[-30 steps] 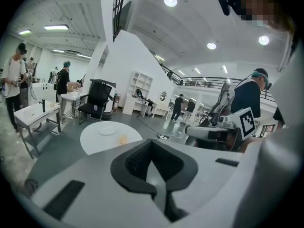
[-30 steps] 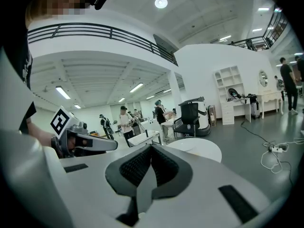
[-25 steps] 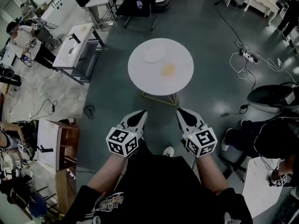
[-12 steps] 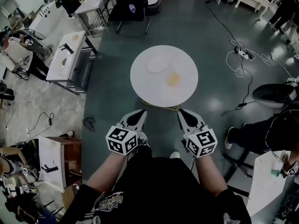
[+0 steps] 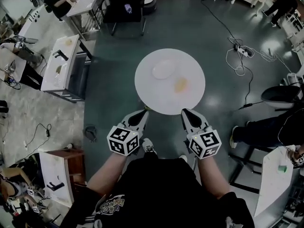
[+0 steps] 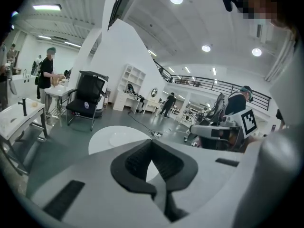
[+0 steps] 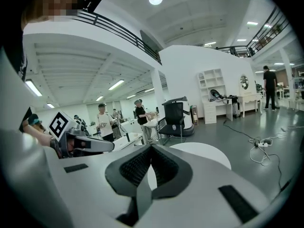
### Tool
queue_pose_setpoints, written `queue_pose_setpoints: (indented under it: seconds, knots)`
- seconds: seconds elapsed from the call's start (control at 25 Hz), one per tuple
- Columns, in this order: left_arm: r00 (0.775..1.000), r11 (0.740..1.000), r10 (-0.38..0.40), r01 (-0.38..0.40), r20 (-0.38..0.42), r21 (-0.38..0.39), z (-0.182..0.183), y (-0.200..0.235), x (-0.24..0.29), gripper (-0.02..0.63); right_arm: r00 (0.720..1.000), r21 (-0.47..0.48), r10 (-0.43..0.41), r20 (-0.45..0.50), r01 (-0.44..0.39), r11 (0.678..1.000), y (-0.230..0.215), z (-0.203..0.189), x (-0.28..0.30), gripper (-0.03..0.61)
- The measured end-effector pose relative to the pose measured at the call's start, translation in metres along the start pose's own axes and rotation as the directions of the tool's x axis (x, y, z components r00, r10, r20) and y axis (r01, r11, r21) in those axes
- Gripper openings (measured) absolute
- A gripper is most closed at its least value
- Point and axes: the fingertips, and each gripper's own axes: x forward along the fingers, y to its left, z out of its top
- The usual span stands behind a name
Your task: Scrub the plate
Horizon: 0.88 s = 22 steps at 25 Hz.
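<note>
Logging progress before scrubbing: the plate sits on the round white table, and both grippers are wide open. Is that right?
Not quite. The plate sits on the round white table, but the left gripper and right gripper are both shut and empty; each gripper view shows its jaws together.

One round white table, one plate, one yellowish object, one black chair.

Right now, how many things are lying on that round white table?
2. A white plate lies on the far left part of the round table. A small yellowish thing, perhaps a sponge, lies to its right and nearer. Nothing seems hidden.
</note>
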Motion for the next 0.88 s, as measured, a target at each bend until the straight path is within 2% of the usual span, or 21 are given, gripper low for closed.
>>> queue_pose_setpoints:
  seconds: [0.24, 0.48, 0.64, 0.88]
  knots:
    - [0.999, 0.999, -0.035, 0.035, -0.008, 0.023, 0.007, 0.024, 0.002, 0.006, 0.999, 0.013, -0.052, 0.013, 0.052, 0.999, 0.006, -0.002, 0.015, 0.021]
    - [0.999, 0.999, -0.043, 0.043, -0.003, 0.006, 0.016, 0.03, 0.009, 0.006, 0.997, 0.014, -0.072, -0.009, 0.073, 0.997, -0.004, 0.003, 0.021, 0.021]
    - [1.0, 1.0, -0.024, 0.024, -0.005, -0.008, 0.015, 0.037, 0.013, 0.006, 0.998, 0.007, -0.057, -0.017, 0.057, 0.998, -0.01, 0.006, 0.033, 0.021]
    - [0.999, 0.998, 0.042, -0.042, 0.001, -0.041, 0.024, 0.054, 0.031, 0.006, 0.999, -0.002, 0.001, -0.04, -0.001, 1.0, -0.033, 0.016, 0.063, 0.021]
